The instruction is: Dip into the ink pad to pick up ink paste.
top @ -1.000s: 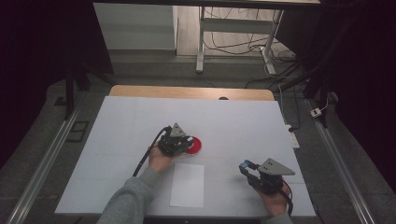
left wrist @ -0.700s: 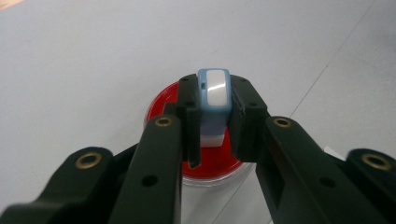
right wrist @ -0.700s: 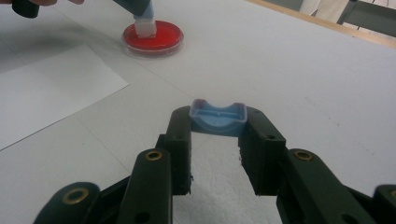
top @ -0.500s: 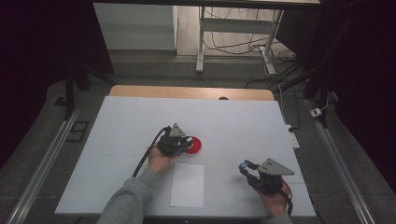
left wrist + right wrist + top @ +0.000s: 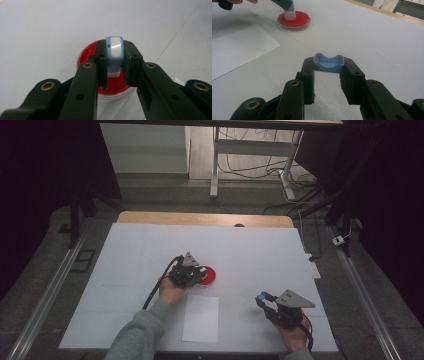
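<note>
Two hand-held grippers are at work here. Nearest us, the right hand-held gripper (image 5: 264, 300) pinches a blue cap (image 5: 328, 62) crosswise between its jaw tips, well clear of the sheet of paper (image 5: 201, 317) on the worktop (image 5: 135, 245). Farther off, the left hand-held gripper (image 5: 200, 272) is clamped on a blue-and-white stamp (image 5: 114, 53), its long axis upright, its lower end pointing down into the red ink pad (image 5: 87, 52) just beyond and under the jaws. We judge that pressing off-vertical could tip the stamp in the grip or skid the shallow pad, and a slack pinch could drop the cap.
</note>
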Action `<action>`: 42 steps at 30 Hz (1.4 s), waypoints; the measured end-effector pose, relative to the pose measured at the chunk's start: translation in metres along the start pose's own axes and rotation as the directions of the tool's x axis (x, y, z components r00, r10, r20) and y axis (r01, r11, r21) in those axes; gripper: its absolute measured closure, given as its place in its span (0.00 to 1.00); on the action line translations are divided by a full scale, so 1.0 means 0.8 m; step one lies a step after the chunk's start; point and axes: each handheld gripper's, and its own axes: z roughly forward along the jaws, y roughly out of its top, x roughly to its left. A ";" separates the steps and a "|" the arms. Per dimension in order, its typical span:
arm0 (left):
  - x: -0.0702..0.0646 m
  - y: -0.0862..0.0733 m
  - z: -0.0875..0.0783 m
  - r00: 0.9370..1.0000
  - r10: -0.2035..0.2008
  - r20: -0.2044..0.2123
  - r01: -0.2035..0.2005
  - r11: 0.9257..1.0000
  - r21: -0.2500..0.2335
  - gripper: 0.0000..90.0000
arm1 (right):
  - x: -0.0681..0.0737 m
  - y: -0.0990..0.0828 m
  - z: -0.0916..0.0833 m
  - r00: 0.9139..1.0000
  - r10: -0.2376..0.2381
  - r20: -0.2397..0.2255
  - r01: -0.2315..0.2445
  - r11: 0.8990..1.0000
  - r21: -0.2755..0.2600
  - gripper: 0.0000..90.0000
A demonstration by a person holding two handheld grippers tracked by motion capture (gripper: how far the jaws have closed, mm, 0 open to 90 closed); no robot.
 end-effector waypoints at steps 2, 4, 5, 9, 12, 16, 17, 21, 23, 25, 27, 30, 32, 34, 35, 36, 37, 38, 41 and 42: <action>0.000 0.000 0.000 1.000 0.000 -0.001 0.000 1.000 0.002 0.85 | 0.000 0.000 0.000 1.000 -0.002 0.000 0.002 1.000 0.002 0.72; -0.001 0.001 0.000 1.000 0.002 -0.002 -0.002 1.000 0.005 0.85 | 0.001 0.000 0.000 1.000 -0.002 -0.001 0.002 1.000 0.003 0.72; -0.001 0.001 0.000 1.000 0.004 -0.005 -0.004 1.000 0.007 0.85 | 0.001 0.000 0.001 1.000 -0.002 -0.002 0.002 1.000 0.003 0.72; -0.003 0.001 0.001 1.000 0.013 -0.012 -0.013 1.000 0.010 0.85 | 0.001 0.000 0.000 1.000 -0.002 0.000 0.002 1.000 0.003 0.72; -0.003 0.001 0.001 1.000 0.015 -0.013 -0.014 1.000 0.013 0.85 | 0.000 0.000 0.000 1.000 -0.003 0.001 0.003 1.000 0.003 0.72; -0.005 0.002 0.001 1.000 0.023 -0.021 -0.023 1.000 0.017 0.85 | 0.001 0.000 0.000 1.000 -0.005 0.001 0.005 1.000 0.001 0.72; -0.005 0.002 0.001 0.999 0.027 -0.022 -0.026 1.000 0.017 0.85 | 0.001 0.000 0.000 1.000 -0.006 0.005 0.006 1.000 0.002 0.72; -0.005 0.001 0.000 1.000 0.024 -0.021 -0.023 1.000 0.019 0.85 | 0.002 0.001 0.000 1.000 -0.004 0.005 0.004 1.000 0.003 0.72; -0.006 0.001 0.001 0.999 0.023 -0.025 -0.023 1.000 0.018 0.85 | 0.001 0.001 0.000 1.000 -0.004 0.005 0.004 1.000 0.002 0.72; -0.006 0.001 0.001 0.999 0.027 -0.026 -0.026 0.999 0.018 0.85 | 0.001 0.001 0.000 1.000 -0.004 0.004 0.004 1.000 0.002 0.72; -0.006 0.001 0.000 0.999 0.024 -0.023 -0.023 1.000 0.017 0.85 | 0.002 0.001 0.000 1.000 -0.004 0.004 0.004 1.000 0.003 0.72; -0.006 0.001 0.000 0.999 0.022 -0.024 -0.021 1.000 0.019 0.85 | 0.002 0.001 0.000 1.000 -0.004 -0.001 0.004 1.000 0.001 0.72; -0.007 0.002 0.000 0.999 0.027 -0.028 -0.027 0.999 0.021 0.85 | 0.001 0.001 0.000 1.000 -0.004 -0.001 0.004 1.000 0.000 0.72; -0.008 0.003 -0.002 0.999 0.035 -0.033 -0.035 0.999 0.018 0.85 | 0.001 0.001 0.000 1.000 -0.003 0.000 0.003 1.000 -0.001 0.72; -0.008 0.005 -0.005 0.999 0.038 -0.034 -0.038 0.999 0.009 0.85 | 0.001 0.001 0.000 1.000 -0.003 0.000 0.003 1.000 -0.001 0.72; -0.008 0.006 -0.006 0.999 0.037 -0.030 -0.037 0.999 0.018 0.85 | 0.001 0.001 0.000 1.000 -0.003 -0.001 0.003 1.000 -0.001 0.72; -0.008 0.007 -0.009 0.999 0.039 -0.032 -0.039 0.999 0.008 0.85 | 0.001 0.001 0.000 1.000 -0.003 -0.001 0.003 1.000 -0.001 0.72; -0.008 0.008 -0.012 0.998 0.041 -0.042 -0.041 0.999 -0.008 0.85 | 0.001 0.001 0.000 1.000 -0.003 -0.002 0.003 1.000 -0.001 0.72; -0.006 0.014 -0.020 0.999 0.024 -0.033 -0.025 0.999 -0.037 0.85 | 0.002 0.001 0.000 1.000 -0.005 -0.002 0.005 1.000 -0.003 0.72; -0.005 0.016 -0.022 0.999 0.024 -0.030 -0.025 0.999 -0.040 0.85 | 0.002 0.001 0.000 1.000 -0.003 -0.003 0.003 1.000 -0.004 0.72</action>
